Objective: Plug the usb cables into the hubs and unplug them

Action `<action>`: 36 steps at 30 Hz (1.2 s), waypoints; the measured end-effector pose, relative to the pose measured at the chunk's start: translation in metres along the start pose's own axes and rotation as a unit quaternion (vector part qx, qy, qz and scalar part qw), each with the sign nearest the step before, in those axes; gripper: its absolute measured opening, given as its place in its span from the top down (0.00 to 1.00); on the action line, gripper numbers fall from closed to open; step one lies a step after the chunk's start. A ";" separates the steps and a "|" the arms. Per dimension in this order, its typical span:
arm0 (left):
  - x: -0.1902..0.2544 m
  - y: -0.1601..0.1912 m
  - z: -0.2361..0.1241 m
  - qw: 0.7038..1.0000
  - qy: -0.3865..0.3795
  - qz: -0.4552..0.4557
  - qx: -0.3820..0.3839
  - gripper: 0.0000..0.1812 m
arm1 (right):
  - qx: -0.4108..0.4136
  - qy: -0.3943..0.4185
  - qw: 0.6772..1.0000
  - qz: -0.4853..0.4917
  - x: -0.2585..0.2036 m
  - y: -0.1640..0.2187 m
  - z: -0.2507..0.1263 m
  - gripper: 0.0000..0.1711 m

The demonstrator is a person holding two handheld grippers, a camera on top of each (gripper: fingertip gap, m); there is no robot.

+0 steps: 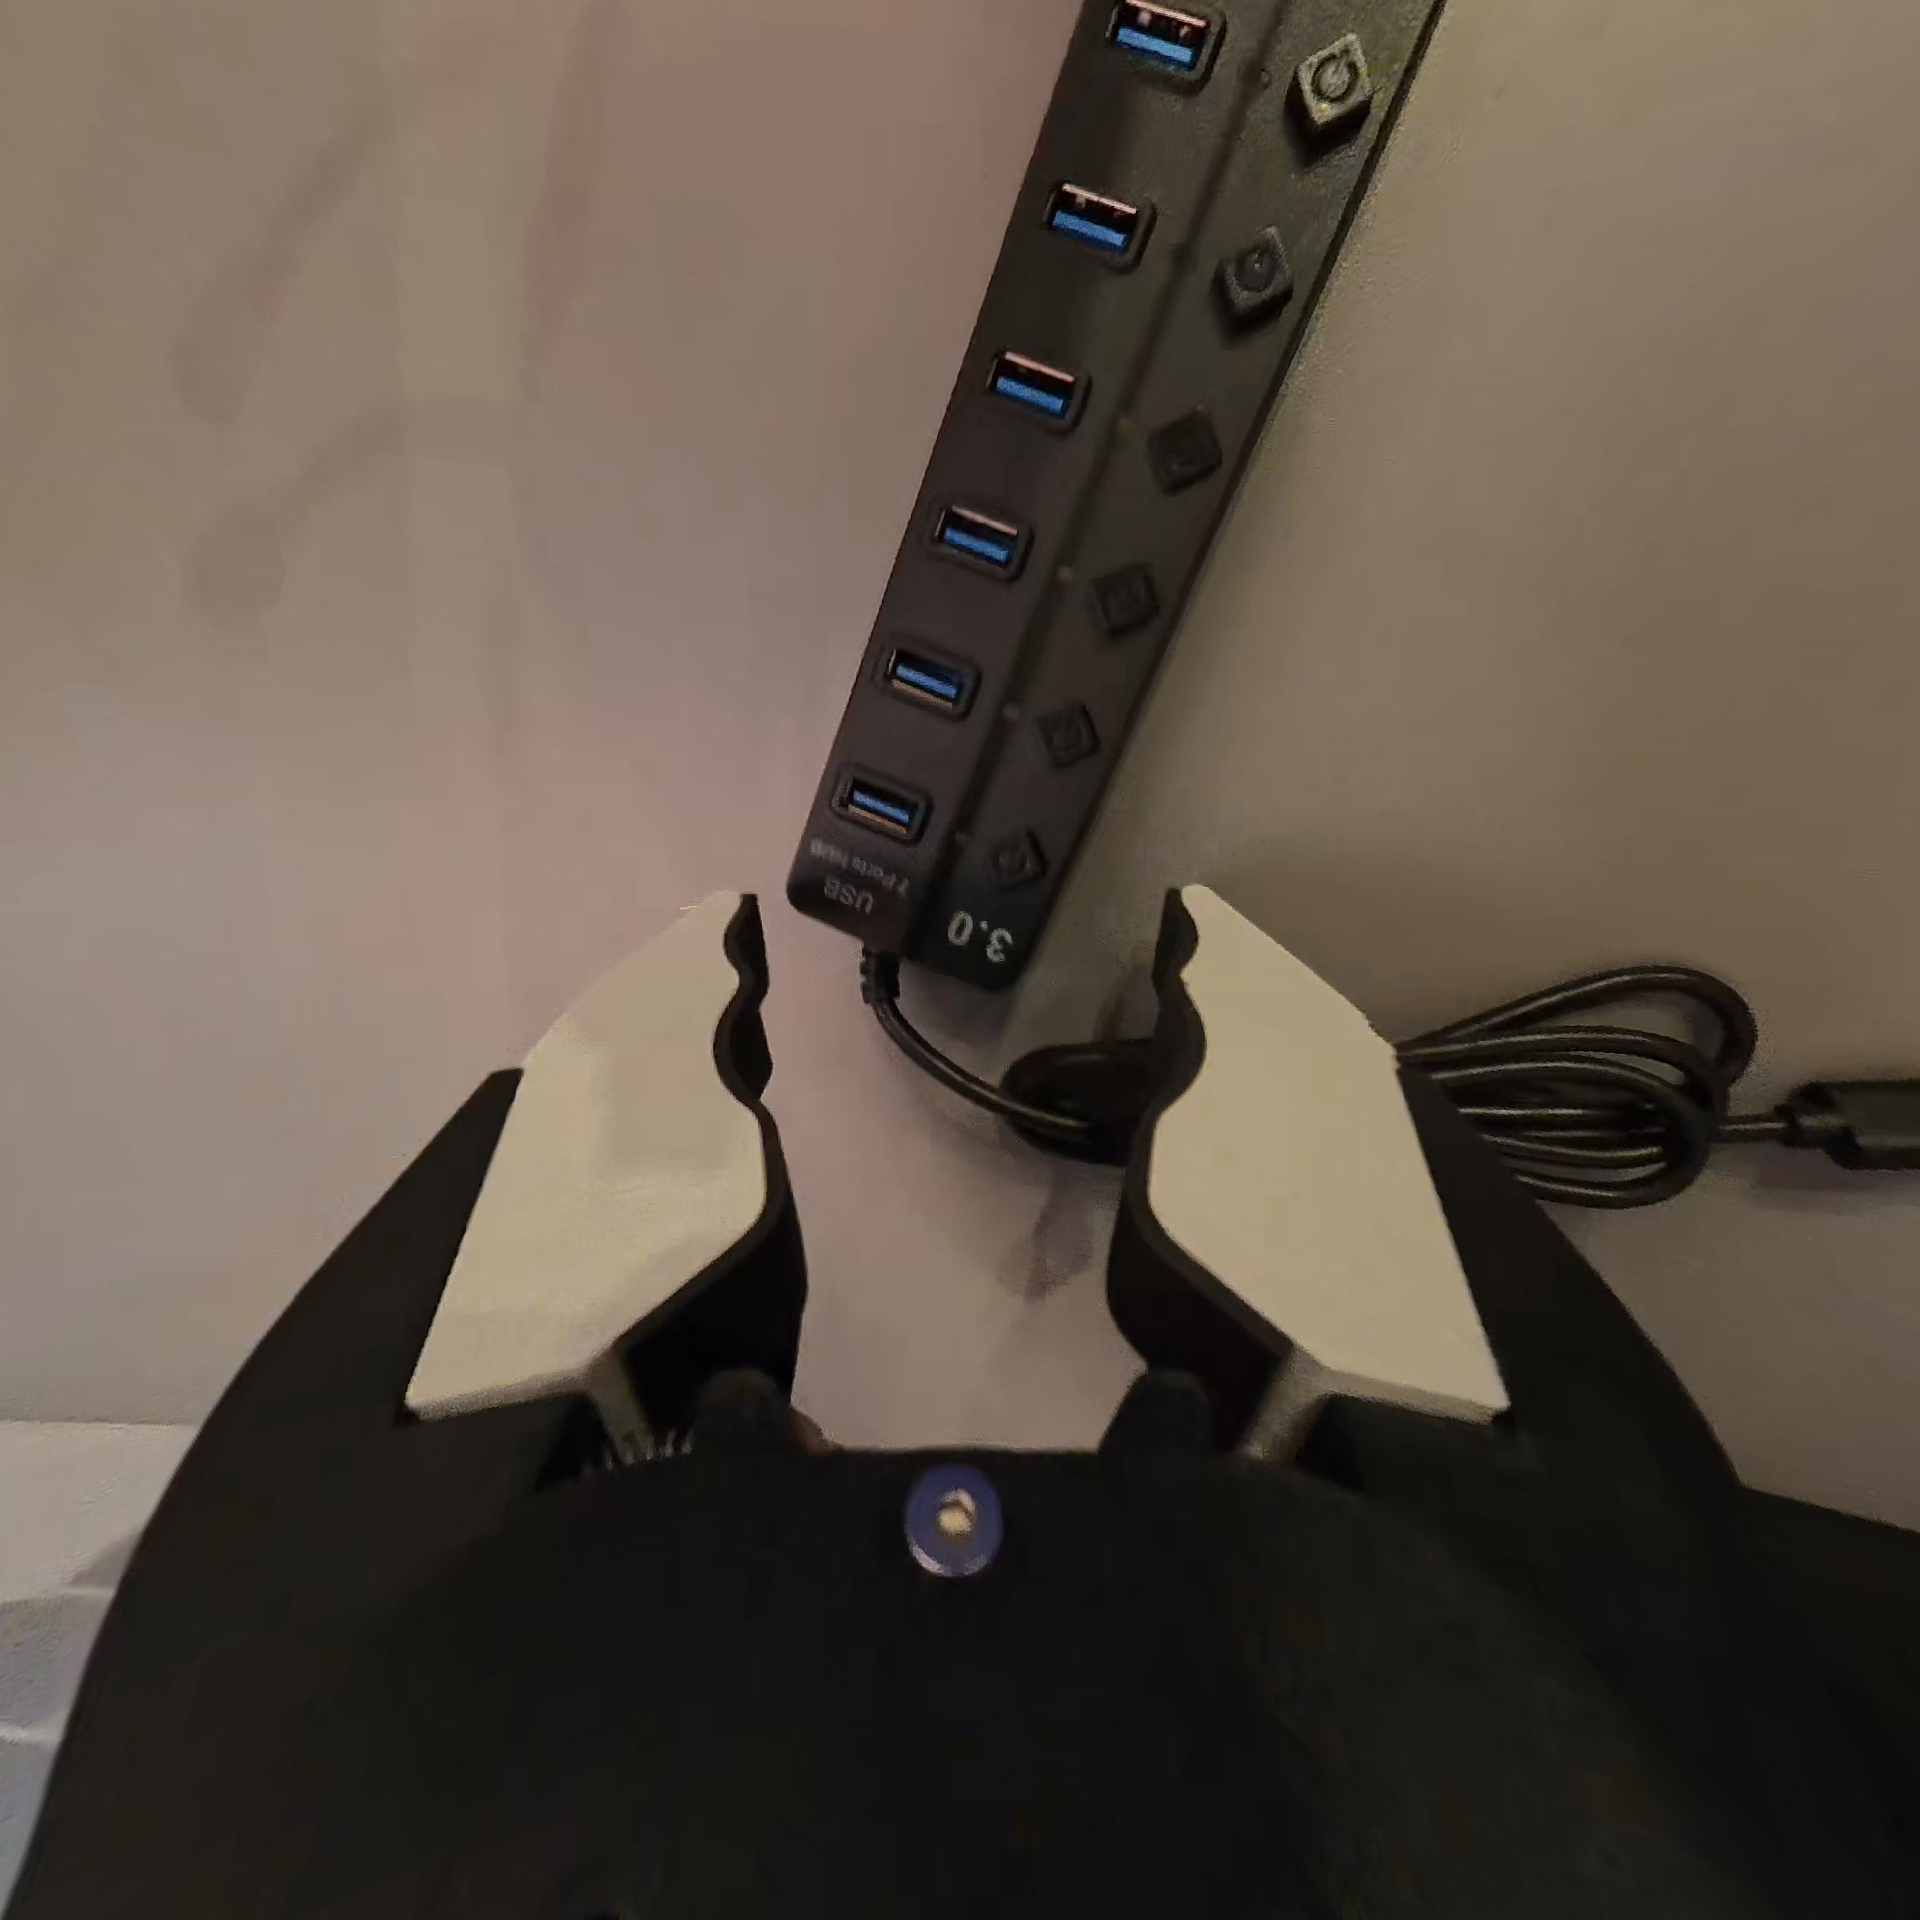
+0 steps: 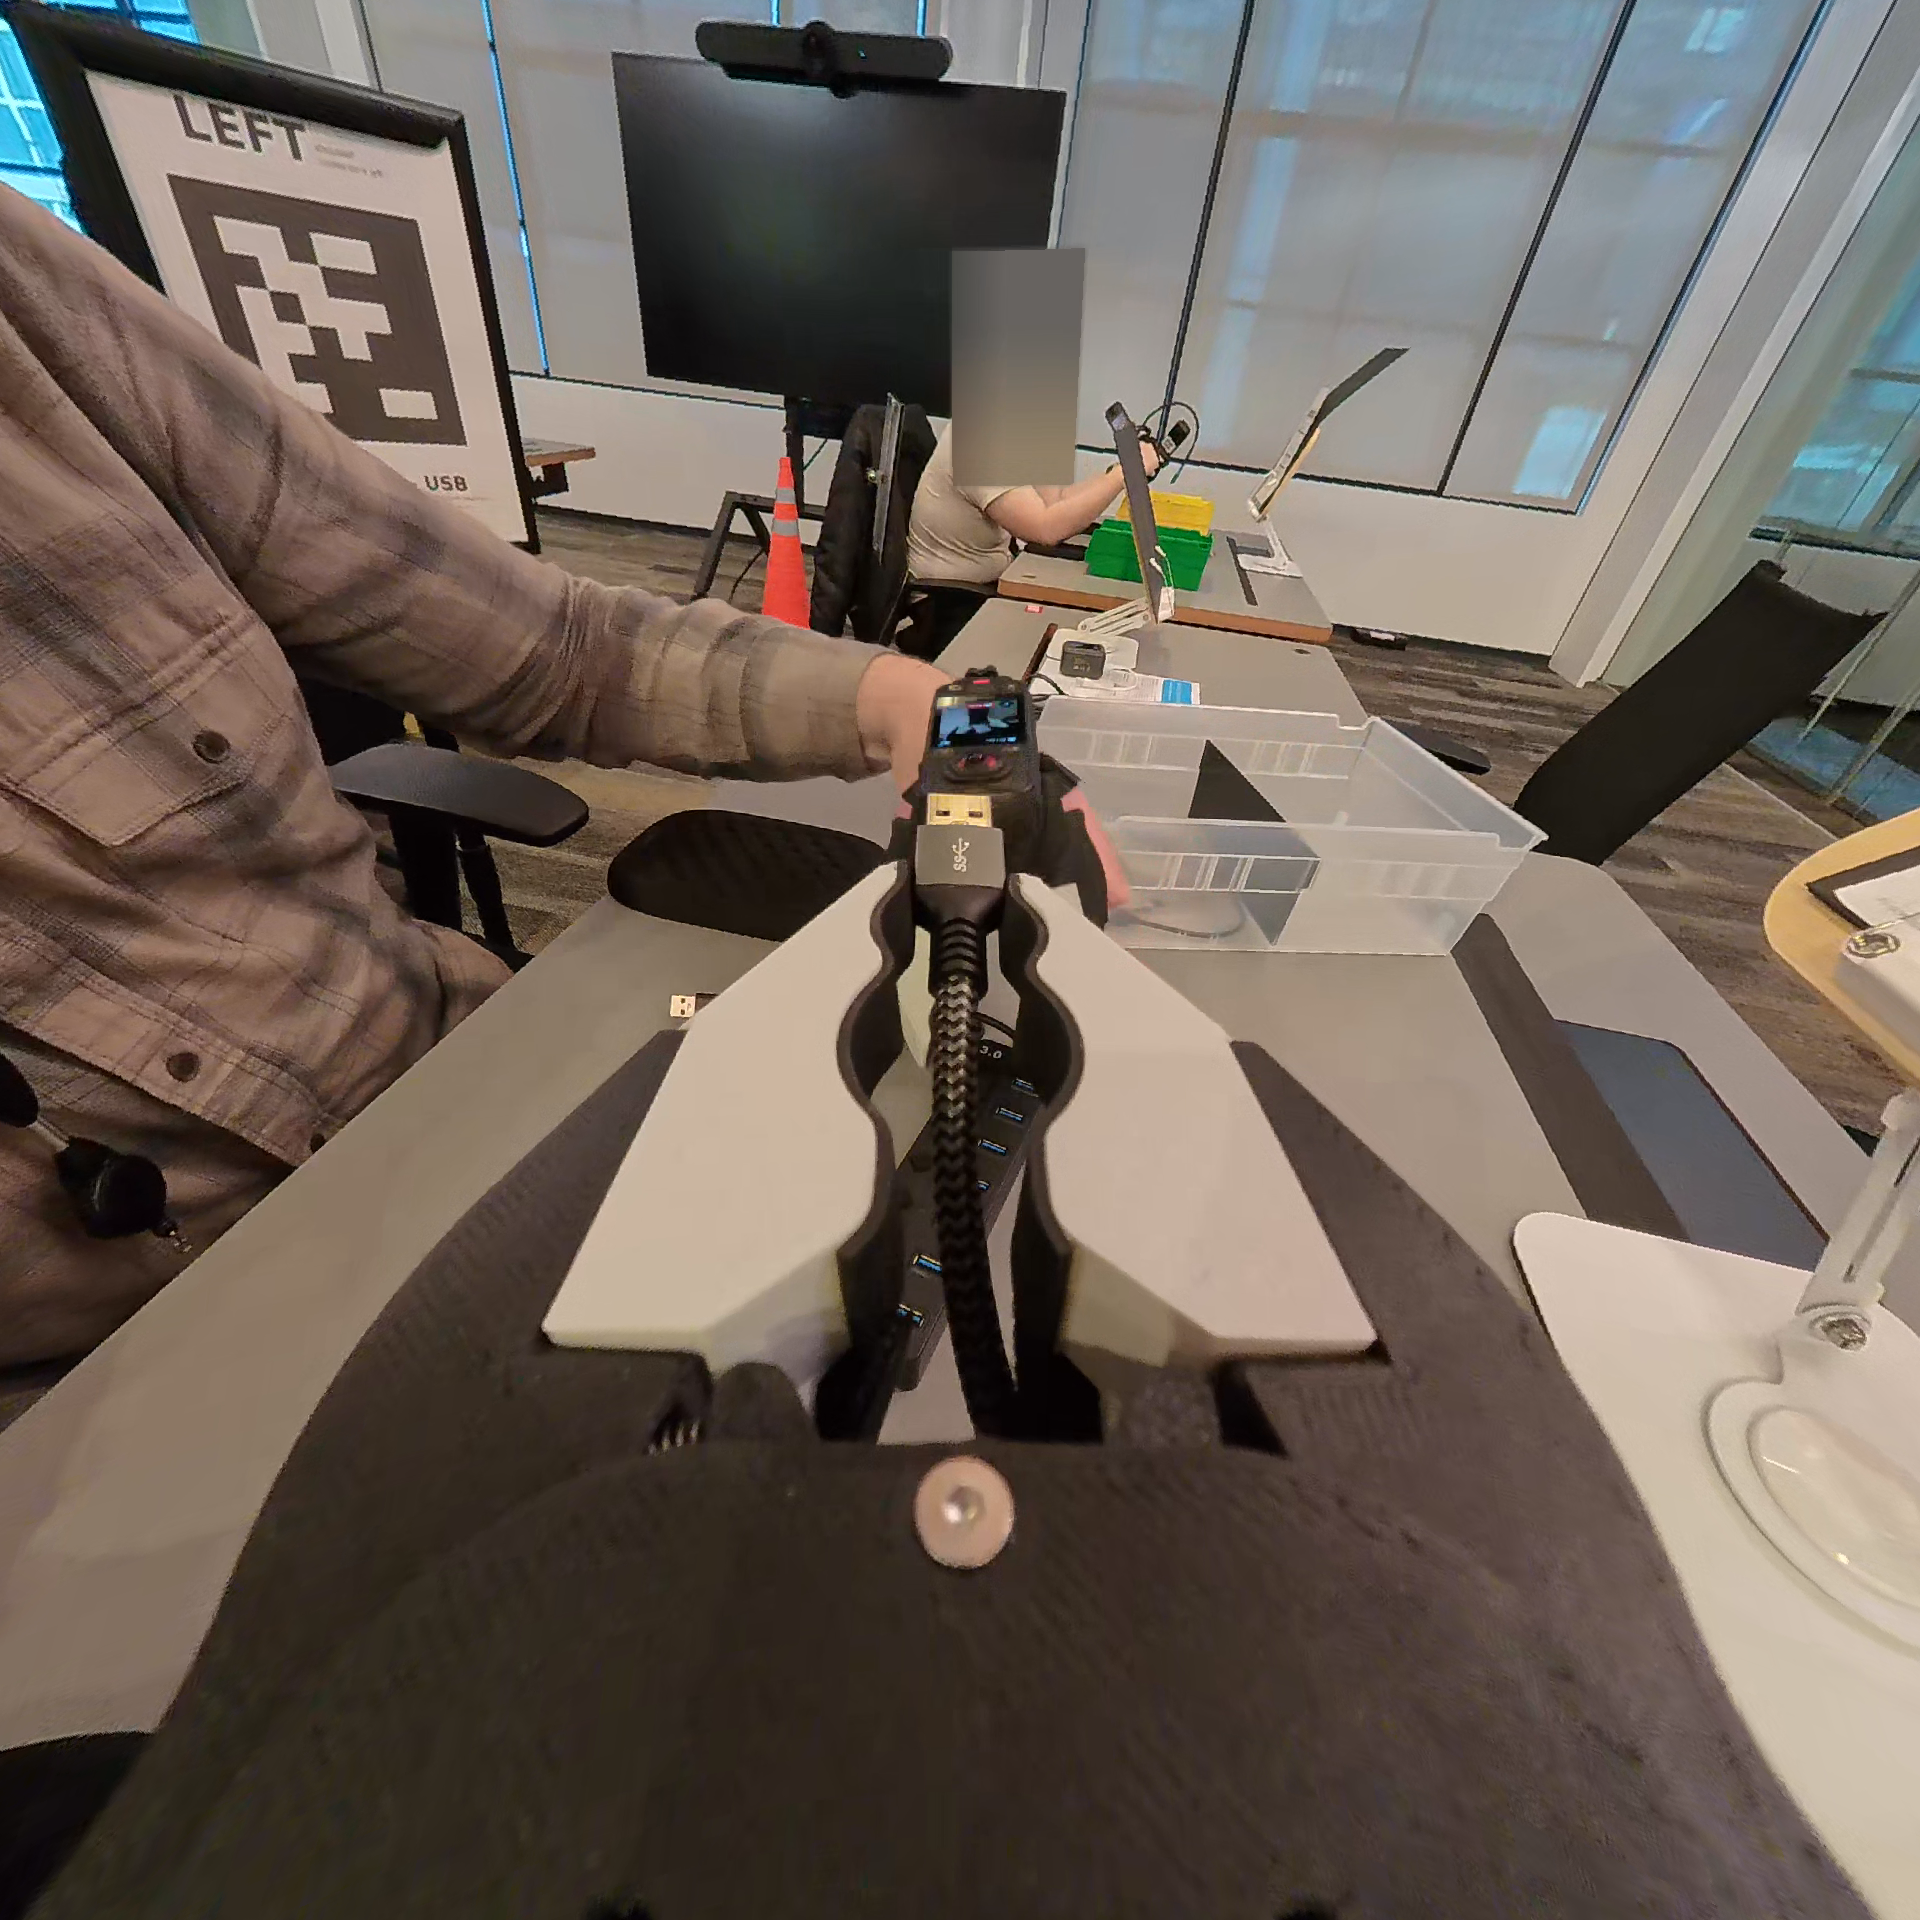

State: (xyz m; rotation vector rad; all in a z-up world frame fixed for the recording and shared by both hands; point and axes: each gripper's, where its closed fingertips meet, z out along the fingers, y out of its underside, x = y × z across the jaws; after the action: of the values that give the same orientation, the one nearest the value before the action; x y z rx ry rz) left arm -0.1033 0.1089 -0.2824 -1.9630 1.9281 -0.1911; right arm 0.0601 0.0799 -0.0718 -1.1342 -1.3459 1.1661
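Here your left tongs (image 1: 961, 914) gape empty just short of the black hub's (image 1: 1101, 499) cable end on the worktop (image 1: 416, 520). Your right tongs (image 2: 958, 894) clench the braided USB cable (image 2: 961, 1122), plug (image 2: 958, 831) pointing forward.

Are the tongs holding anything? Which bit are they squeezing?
The right tongs pinch a braided USB cable by its grey plug shell, the gold tip sticking out. The left tongs are open, holding nothing, near the hub.

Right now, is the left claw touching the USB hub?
Apart. In the left wrist view the open left claw sits just short of the hub, with bare table visible between its fingertips and the hub's end.
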 end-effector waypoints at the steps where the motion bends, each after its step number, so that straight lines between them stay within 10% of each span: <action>1: 0.000 0.001 0.000 1.000 -0.004 -0.018 0.011 0.60 | 0.002 -0.002 1.000 0.001 0.000 0.000 0.000 0.92; 17: 0.009 -0.011 0.012 0.975 0.076 -0.082 0.191 0.60 | 0.015 -0.022 1.000 0.004 -0.006 0.000 0.006 0.93; 26: 0.025 -0.025 0.013 0.976 0.090 -0.067 0.184 0.67 | 0.018 -0.017 1.000 0.006 -0.003 0.001 0.003 0.92; 36: 0.027 -0.029 0.024 0.974 0.149 0.050 0.161 0.53 | 0.014 -0.020 1.000 0.012 -0.002 0.007 0.006 0.92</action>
State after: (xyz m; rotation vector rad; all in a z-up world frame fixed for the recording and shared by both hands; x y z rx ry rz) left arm -0.0661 0.0857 -0.2980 -1.6923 2.0163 -0.7587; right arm 0.0542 0.0786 -0.0796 -1.1160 -1.3452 1.2277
